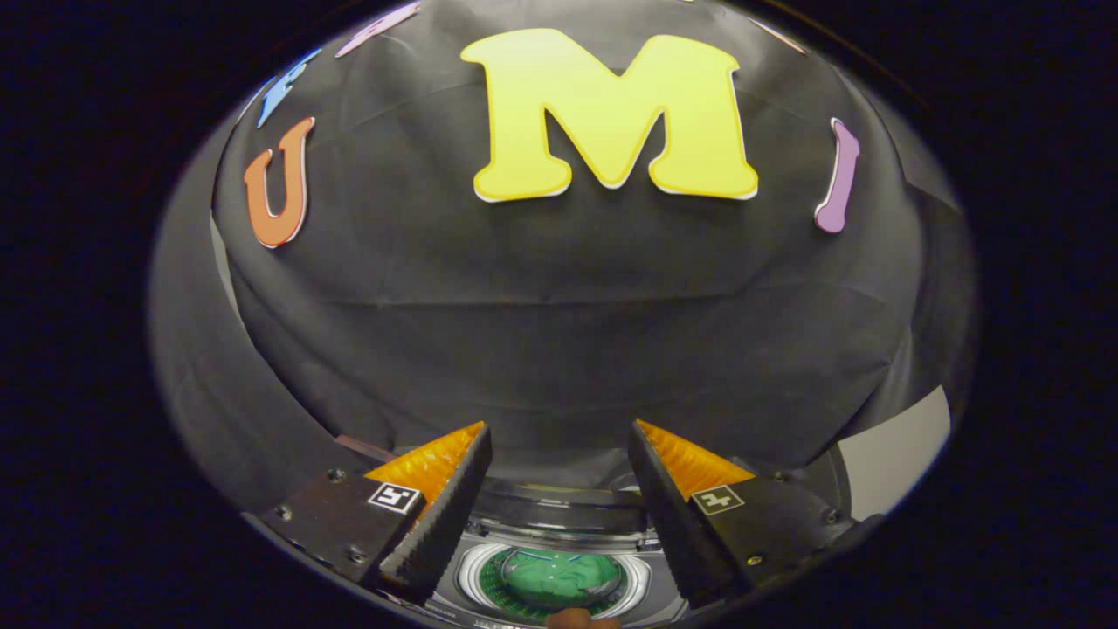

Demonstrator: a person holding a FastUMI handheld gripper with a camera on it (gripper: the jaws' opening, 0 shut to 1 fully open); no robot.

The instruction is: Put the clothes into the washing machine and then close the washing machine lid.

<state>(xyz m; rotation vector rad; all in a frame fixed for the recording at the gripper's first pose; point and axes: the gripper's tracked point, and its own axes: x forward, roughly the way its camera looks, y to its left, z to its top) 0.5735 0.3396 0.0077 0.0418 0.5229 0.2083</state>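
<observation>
Fingers spread wide, gripping nothing; gripper [559, 454] hangs above the washing machine [559, 546], green clothes [559, 578] in its drum, black cloth wall [559, 349] beyond.

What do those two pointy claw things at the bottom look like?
They are the two fingers of the gripper. Each finger is a wedge tapering to a point, with a ridged, bumpy inner face. Each sits on a dark block held with small screws, and each block carries a little square black-and-white marker. The fingers stand apart, with nothing between them.
</observation>
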